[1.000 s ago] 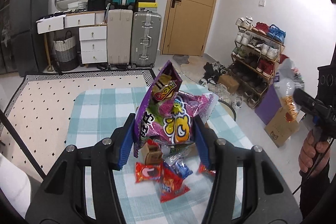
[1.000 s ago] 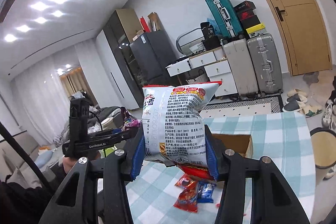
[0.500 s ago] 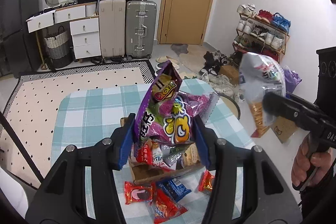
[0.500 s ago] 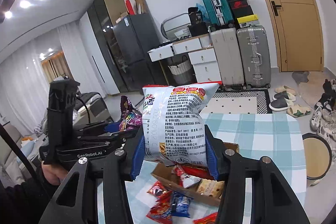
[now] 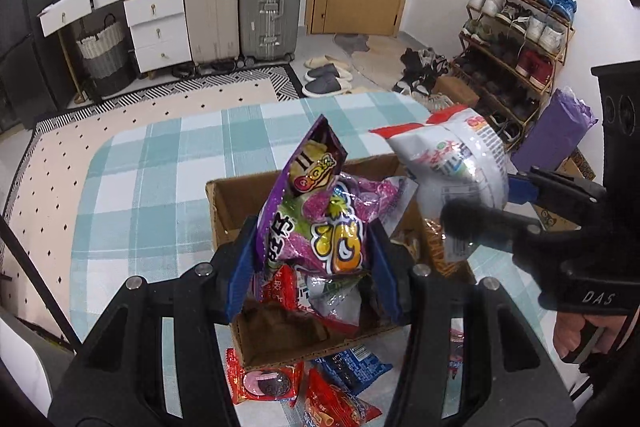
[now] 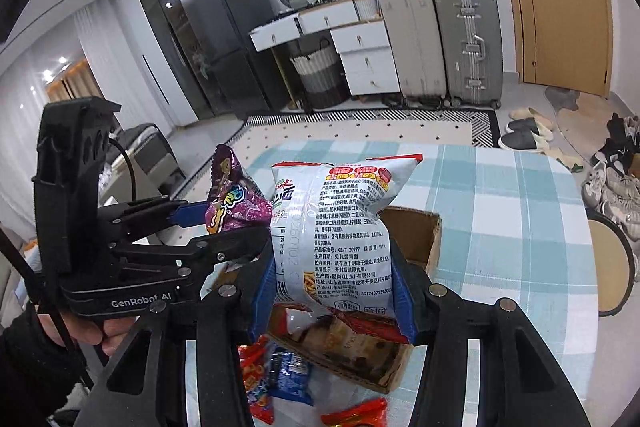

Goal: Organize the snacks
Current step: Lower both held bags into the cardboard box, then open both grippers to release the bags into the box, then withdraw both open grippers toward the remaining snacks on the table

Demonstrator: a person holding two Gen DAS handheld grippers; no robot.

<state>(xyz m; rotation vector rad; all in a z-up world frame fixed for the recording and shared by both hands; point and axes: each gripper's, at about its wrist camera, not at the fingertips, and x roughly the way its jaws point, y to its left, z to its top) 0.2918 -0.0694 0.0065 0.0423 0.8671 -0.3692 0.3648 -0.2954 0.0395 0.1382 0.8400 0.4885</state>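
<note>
My left gripper [image 5: 314,255] is shut on a purple snack bag [image 5: 320,223] and holds it above an open cardboard box [image 5: 224,199] with several snacks inside. My right gripper [image 6: 332,279] is shut on a white and red snack bag [image 6: 332,227] and holds it over the same box [image 6: 420,227]. The white bag [image 5: 452,163] and right gripper [image 5: 492,203] show at the right of the left wrist view. The purple bag [image 6: 232,199] and left gripper [image 6: 200,227] show at the left of the right wrist view.
The box sits on a table with a teal checked cloth [image 5: 160,163]. Small red and blue snack packs [image 5: 264,379] lie on the cloth in front of the box. A round stool [image 6: 612,259] stands by the table's right side. Suitcases, drawers and a shoe rack stand beyond.
Both grippers have tilted down and moved in over the box with their bags. The right gripper and its white bag have come in close beside the purple bag.
</note>
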